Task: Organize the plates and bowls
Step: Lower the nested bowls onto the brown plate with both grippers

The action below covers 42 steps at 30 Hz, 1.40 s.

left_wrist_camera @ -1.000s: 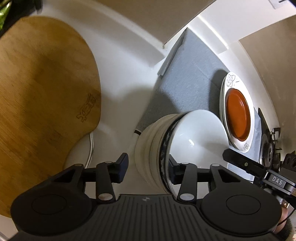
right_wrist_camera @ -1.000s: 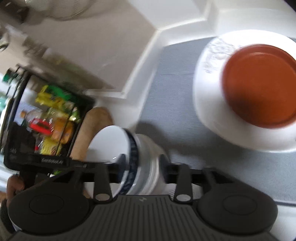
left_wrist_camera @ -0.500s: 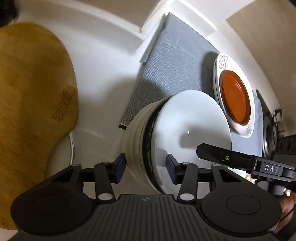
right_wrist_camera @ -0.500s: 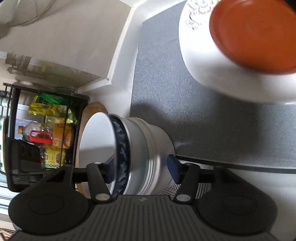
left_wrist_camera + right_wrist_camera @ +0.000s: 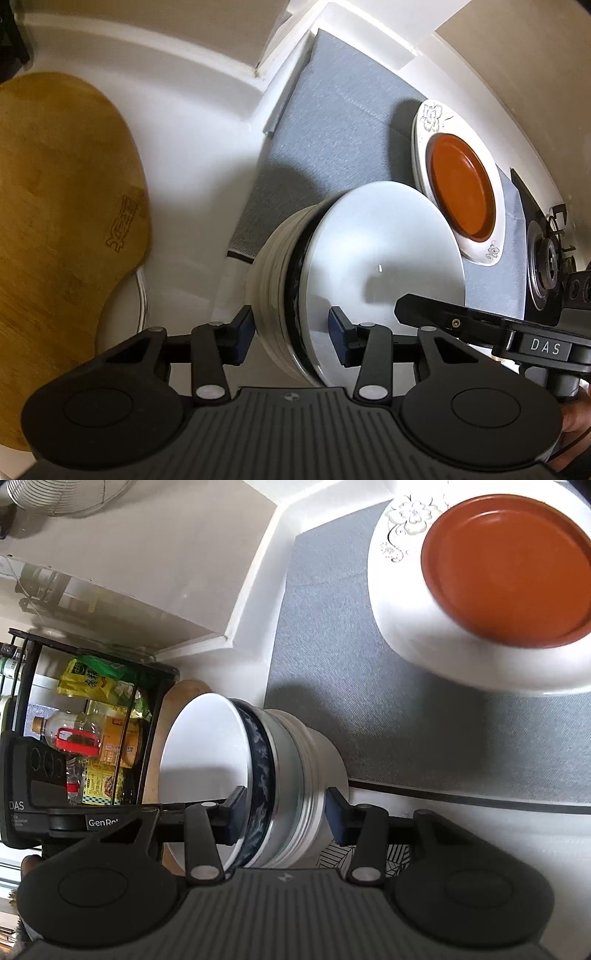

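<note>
A stack of nested bowls (image 5: 332, 273), white with a dark blue patterned one near the top (image 5: 260, 760), is held off the counter between both grippers. My left gripper (image 5: 291, 336) straddles the stack's rim on one side, its jaws closed on it. My right gripper (image 5: 284, 814) grips the opposite side the same way and shows in the left wrist view (image 5: 480, 325). A white flowered plate (image 5: 443, 635) with an orange plate (image 5: 509, 568) on it lies on the grey mat (image 5: 332, 657) beyond the stack.
A wooden cutting board (image 5: 55, 229) lies on the white counter to the left. A black wire rack (image 5: 92, 731) with bottles and packets stands beside it. A gas burner (image 5: 546, 258) is at the far right. A white wall ledge (image 5: 229, 590) borders the mat.
Both grippers have carried the bowl stack a little further over the mat's edge toward the plates. The grips on the stack are unchanged.
</note>
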Each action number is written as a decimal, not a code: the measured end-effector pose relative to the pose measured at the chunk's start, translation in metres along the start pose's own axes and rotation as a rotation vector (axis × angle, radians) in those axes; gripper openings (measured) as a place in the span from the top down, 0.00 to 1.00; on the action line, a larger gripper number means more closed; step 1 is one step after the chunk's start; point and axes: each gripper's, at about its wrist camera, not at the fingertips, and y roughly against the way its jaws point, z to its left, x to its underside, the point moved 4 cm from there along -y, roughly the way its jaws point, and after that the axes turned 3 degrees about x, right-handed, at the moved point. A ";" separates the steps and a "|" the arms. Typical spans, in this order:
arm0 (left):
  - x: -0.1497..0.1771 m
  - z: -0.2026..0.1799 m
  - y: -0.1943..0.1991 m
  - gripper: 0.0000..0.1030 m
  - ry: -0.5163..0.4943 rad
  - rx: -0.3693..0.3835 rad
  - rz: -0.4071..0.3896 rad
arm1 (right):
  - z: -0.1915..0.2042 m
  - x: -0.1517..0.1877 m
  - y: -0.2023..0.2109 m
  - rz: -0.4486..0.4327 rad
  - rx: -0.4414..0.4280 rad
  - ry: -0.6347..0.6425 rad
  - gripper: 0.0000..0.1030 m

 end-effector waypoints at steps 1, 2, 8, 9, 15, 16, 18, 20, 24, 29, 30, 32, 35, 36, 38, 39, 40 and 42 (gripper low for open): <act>-0.001 -0.002 0.001 0.55 -0.004 -0.001 -0.001 | 0.001 -0.001 0.002 -0.004 0.004 0.006 0.51; -0.002 -0.005 0.002 0.55 -0.008 -0.002 -0.003 | 0.001 -0.002 0.005 -0.010 0.007 0.008 0.51; -0.010 -0.028 0.013 0.55 -0.048 -0.012 -0.016 | -0.002 -0.011 0.030 -0.055 0.012 -0.006 0.52; -0.013 -0.035 0.013 0.55 -0.056 -0.013 -0.017 | -0.003 -0.014 0.035 -0.065 0.016 -0.010 0.53; -0.029 -0.081 0.015 0.55 -0.116 -0.011 -0.018 | -0.018 -0.034 0.076 -0.153 0.042 -0.044 0.55; -0.031 -0.090 0.015 0.55 -0.134 -0.012 -0.020 | -0.021 -0.037 0.084 -0.167 0.050 -0.048 0.55; -0.037 -0.108 0.015 0.55 -0.163 -0.011 -0.023 | -0.028 -0.046 0.099 -0.189 0.066 -0.048 0.55; -0.045 -0.125 0.013 0.55 -0.184 -0.004 -0.025 | -0.034 -0.053 0.114 -0.219 0.076 -0.061 0.55; -0.062 -0.158 0.014 0.55 -0.216 0.006 -0.041 | -0.042 -0.067 0.138 -0.281 0.089 -0.071 0.55; -0.081 -0.194 0.024 0.55 -0.283 0.013 -0.088 | -0.050 -0.091 0.171 -0.356 0.097 -0.075 0.55; -0.084 -0.200 0.026 0.55 -0.293 0.018 -0.098 | -0.050 -0.095 0.178 -0.372 0.097 -0.071 0.55; -0.090 -0.209 0.029 0.55 -0.308 0.030 -0.113 | -0.050 -0.105 0.190 -0.401 0.098 -0.062 0.55; -0.098 -0.220 0.025 0.55 -0.323 0.038 -0.119 | -0.055 -0.116 0.200 -0.427 0.101 -0.059 0.55; -0.100 -0.222 0.022 0.55 -0.327 0.037 -0.115 | -0.058 -0.119 0.201 -0.425 0.104 -0.059 0.55; -0.104 -0.221 0.009 0.55 -0.324 0.039 -0.085 | -0.068 -0.121 0.197 -0.419 0.099 -0.085 0.55; -0.106 -0.219 0.002 0.55 -0.321 0.042 -0.064 | -0.074 -0.123 0.194 -0.408 0.095 -0.097 0.55; -0.111 -0.221 -0.007 0.55 -0.315 0.047 -0.044 | -0.081 -0.123 0.191 -0.401 0.092 -0.119 0.55; -0.112 -0.217 -0.023 0.54 -0.302 0.055 -0.012 | -0.090 -0.122 0.181 -0.388 0.107 -0.131 0.55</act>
